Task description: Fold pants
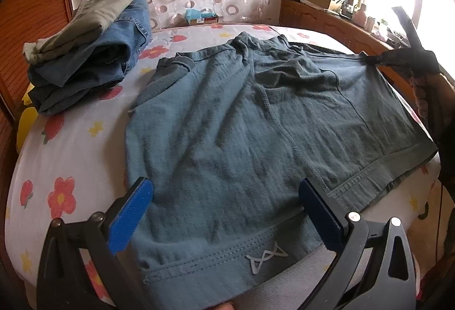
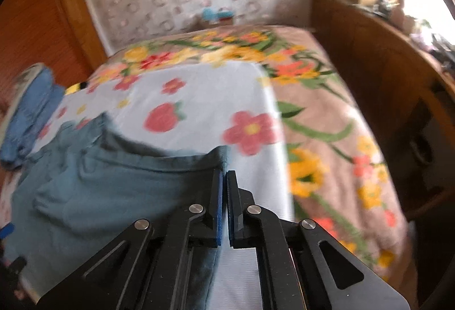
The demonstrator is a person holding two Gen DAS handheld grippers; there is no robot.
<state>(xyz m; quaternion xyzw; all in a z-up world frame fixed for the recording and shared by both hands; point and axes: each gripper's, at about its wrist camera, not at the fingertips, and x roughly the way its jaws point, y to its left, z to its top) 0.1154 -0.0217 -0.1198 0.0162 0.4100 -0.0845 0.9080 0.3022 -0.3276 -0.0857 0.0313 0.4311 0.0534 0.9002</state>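
A pair of teal-blue shorts [image 1: 241, 122] lies spread flat on the flowered sheet [image 1: 71, 156], waistband with a grey logo nearest me. My left gripper [image 1: 224, 190] is open, its blue pads either side of the waistband end, just above the cloth. My right gripper [image 2: 224, 176] is shut on the far corner of the shorts [image 2: 113, 185]; it also shows in the left wrist view [image 1: 403, 59] at the right edge, pinching that corner.
A stack of folded jeans and an olive garment [image 1: 93, 54] sits at the bed's left. A wooden sideboard [image 1: 335, 22] with clutter runs along the right by the window. A brown flowered blanket [image 2: 327, 116] covers the bed's right side.
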